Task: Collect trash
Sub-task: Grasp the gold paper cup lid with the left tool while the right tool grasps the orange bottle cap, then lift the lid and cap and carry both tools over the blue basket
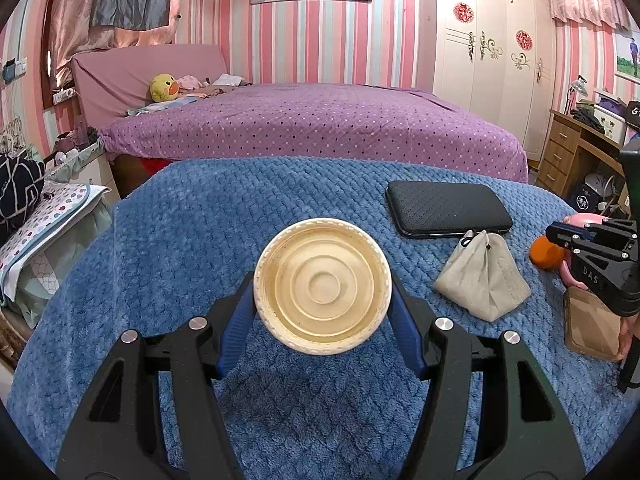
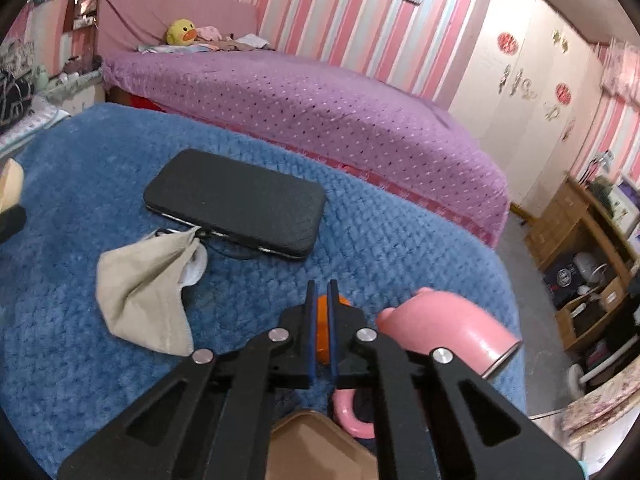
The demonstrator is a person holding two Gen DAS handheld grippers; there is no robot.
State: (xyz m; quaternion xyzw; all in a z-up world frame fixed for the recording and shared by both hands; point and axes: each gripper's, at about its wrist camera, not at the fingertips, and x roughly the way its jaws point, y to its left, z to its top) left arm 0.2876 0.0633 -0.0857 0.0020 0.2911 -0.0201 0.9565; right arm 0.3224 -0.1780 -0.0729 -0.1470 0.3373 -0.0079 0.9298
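Note:
My left gripper (image 1: 322,300) is shut on a cream round plastic lid (image 1: 322,286) and holds it above the blue fleece blanket (image 1: 200,240); its edge shows at the far left of the right wrist view (image 2: 10,188). My right gripper (image 2: 322,292) is shut with nothing between its blue pads, right over an orange object (image 2: 322,340). It appears at the right of the left wrist view (image 1: 560,236). A crumpled beige cloth pouch (image 1: 482,276) lies on the blanket, also in the right wrist view (image 2: 144,300).
A black phone case (image 1: 448,208) (image 2: 236,204) lies behind the pouch. A pink mug (image 2: 444,332) and a brown box (image 2: 320,444) sit by my right gripper. A purple bed (image 1: 312,124) is beyond; a wooden desk (image 1: 568,148) stands at right.

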